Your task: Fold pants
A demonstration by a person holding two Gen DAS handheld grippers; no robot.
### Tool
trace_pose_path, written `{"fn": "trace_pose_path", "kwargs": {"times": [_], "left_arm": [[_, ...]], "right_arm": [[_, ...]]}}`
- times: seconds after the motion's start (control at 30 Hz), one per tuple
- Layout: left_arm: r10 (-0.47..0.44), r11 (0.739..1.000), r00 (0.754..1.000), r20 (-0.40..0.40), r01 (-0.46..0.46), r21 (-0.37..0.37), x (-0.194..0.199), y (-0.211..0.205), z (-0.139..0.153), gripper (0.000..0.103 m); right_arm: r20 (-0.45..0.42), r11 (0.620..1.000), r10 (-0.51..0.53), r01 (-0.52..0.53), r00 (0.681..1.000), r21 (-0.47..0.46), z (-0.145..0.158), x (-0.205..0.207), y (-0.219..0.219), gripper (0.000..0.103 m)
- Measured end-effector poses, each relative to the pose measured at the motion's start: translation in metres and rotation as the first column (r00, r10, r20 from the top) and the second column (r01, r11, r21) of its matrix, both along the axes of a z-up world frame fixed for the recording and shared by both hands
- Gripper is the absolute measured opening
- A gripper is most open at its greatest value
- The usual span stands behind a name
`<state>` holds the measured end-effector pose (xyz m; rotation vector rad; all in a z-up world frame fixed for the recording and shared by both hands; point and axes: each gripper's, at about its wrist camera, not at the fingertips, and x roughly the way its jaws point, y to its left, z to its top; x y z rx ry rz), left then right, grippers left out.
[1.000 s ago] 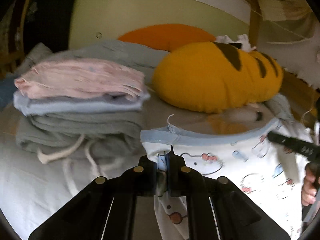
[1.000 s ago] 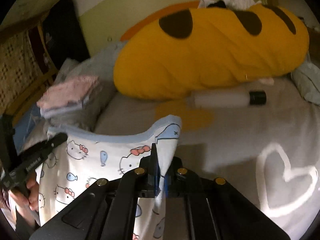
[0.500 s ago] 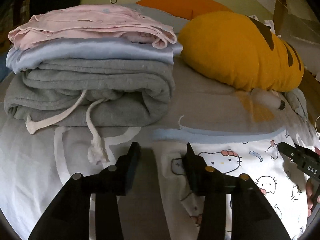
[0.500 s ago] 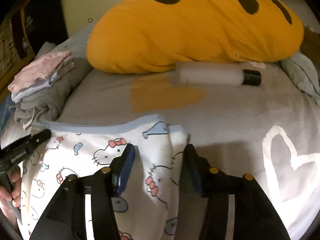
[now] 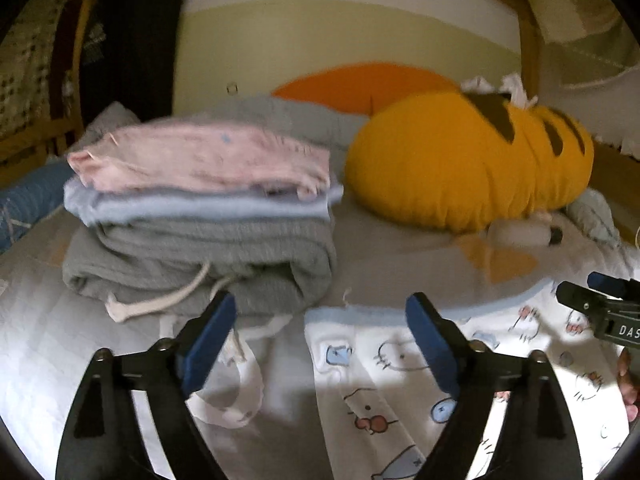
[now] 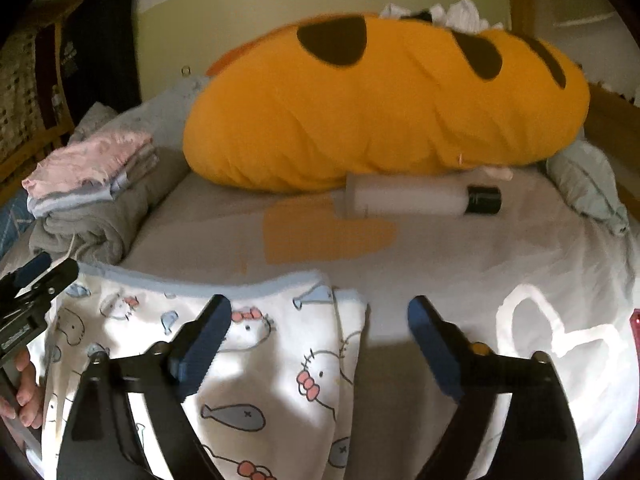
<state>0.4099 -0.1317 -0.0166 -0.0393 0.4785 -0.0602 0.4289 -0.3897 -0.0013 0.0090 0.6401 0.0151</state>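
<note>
White pants [image 5: 400, 364] with a cat-and-fish print and a pale blue waistband lie flat on the bed; they also show in the right wrist view [image 6: 256, 344]. My left gripper [image 5: 320, 320] is open and empty, above the waistband's left corner. My right gripper [image 6: 320, 320] is open and empty, above the waistband's right corner. Each gripper shows at the edge of the other's view: the right one [image 5: 600, 308] and the left one [image 6: 36, 280].
A stack of folded clothes [image 5: 200, 216] sits at the left, grey at the bottom, pink on top. A big orange striped pillow [image 6: 384, 104] lies at the back with a white bottle [image 6: 420, 200] in front of it. The bed sheet [image 6: 520, 264] is white with heart shapes.
Both grippers let go of the waistband, opened wide and pulled back. The pants dropped flat on the bed.
</note>
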Motion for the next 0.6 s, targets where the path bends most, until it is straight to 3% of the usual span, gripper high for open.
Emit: {"fn": "trace_pose_path", "kwargs": {"times": [0.17, 0.23, 0.33, 0.6], "left_arm": [[-0.012, 1.0, 0.997, 0.079, 0.011, 0.012, -0.014, 0.003, 0.009, 0.102], [-0.015, 0.999, 0.996, 0.092, 0.013, 0.031, -0.016, 0.0, 0.01, 0.102], [-0.031, 0.999, 0.993, 0.118, 0.026, 0.041, -0.021, -0.002, 0.014, 0.102], [-0.038, 0.998, 0.983, 0.177, 0.029, 0.052, -0.038, -0.004, 0.026, 0.102]], "right_arm": [[0.114, 1.0, -0.016, 0.014, 0.993, 0.016, 0.016, -0.013, -0.002, 0.092], [0.142, 1.0, -0.019, 0.016, 0.99, 0.023, 0.02, -0.016, -0.003, 0.102], [0.187, 0.999, -0.025, 0.02, 0.982, 0.032, 0.025, -0.022, -0.005, 0.102], [0.208, 1.0, -0.011, 0.007, 0.978, 0.02, 0.027, -0.025, 0.0, 0.102]]}}
